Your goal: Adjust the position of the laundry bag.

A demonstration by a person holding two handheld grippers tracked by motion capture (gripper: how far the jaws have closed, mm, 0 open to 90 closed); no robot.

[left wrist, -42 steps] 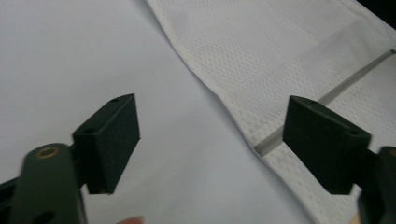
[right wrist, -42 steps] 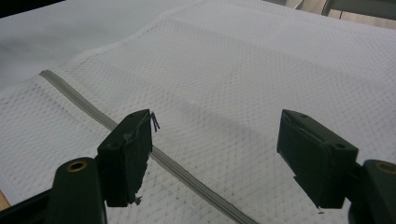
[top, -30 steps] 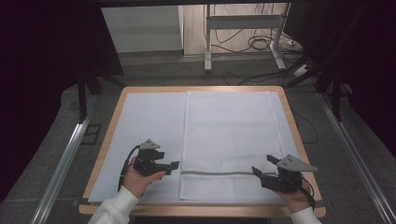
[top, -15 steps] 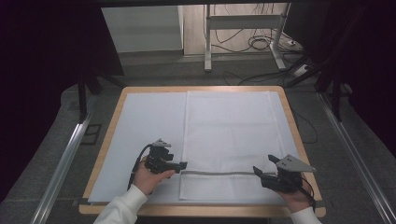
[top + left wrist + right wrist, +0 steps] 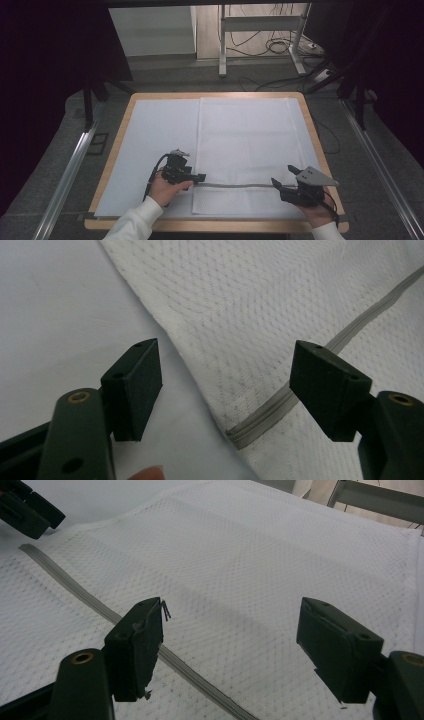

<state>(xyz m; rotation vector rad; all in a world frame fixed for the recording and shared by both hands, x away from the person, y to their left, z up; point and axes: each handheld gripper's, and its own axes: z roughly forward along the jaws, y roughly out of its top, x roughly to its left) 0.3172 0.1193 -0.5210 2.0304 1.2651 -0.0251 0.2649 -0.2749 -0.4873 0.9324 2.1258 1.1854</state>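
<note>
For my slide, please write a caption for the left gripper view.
Open left gripper poised over the left edge of a white towel, at the end of its grey stripe.

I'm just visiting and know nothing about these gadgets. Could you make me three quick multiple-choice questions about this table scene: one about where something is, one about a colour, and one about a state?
1. Where does the white textured cloth lie on the wood-edged table?
A. On the left half
B. Over the middle and right
C. Hanging off the near edge

2. What colour is the narrow stripe across the cloth's near end?
A. Grey
B. Red
C. Blue

3. How do the jaws of the black left gripper stand?
A. Clamped on the cloth
C. Shut on nothing
B. Apart, either side of the cloth's edge

Answers: 1 B, since the high view shows bare pale table cover to its left. 2 A, the left gripper view shows it grey. 3 B, that view shows both pads clear of the fabric, though the jaws have just been closing.
</note>
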